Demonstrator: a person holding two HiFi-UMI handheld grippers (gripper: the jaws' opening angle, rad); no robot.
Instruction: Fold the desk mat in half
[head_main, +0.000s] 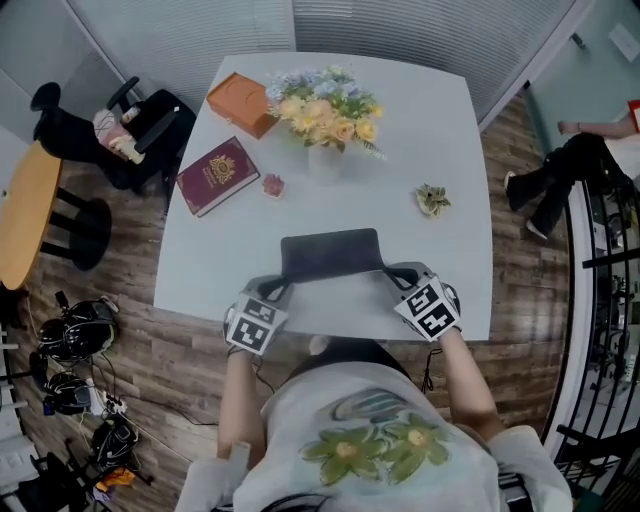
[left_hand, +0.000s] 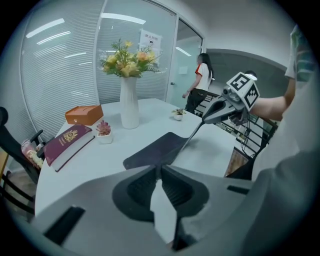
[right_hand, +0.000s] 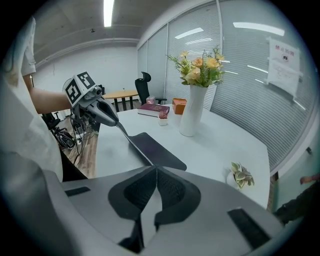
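Mat (head_main: 330, 252) sits on the near half of the table (head_main: 440, 120), in front of the vase (head_main: 325, 160). Its far part lies flat with the dark face up. Its near edge is up off the table, and we see the pale underside there.

Left gripper (left_hand: 159, 172): jaws closed on the mat's near left corner, with the sheet pinched between the pads.

Right gripper (right_hand: 154, 172): jaws closed on the near right corner, gripping the same way.

Both grippers point down and away from us at about the same height, one at each end of the raised edge.

Beyond the mat we note a red book (head_main: 218, 175) at left and an orange box (head_main: 242, 103) past it. A small pot (head_main: 273, 185) stands between book and vase, and a small plant (head_main: 432, 199) at right. None of these touches the mat.
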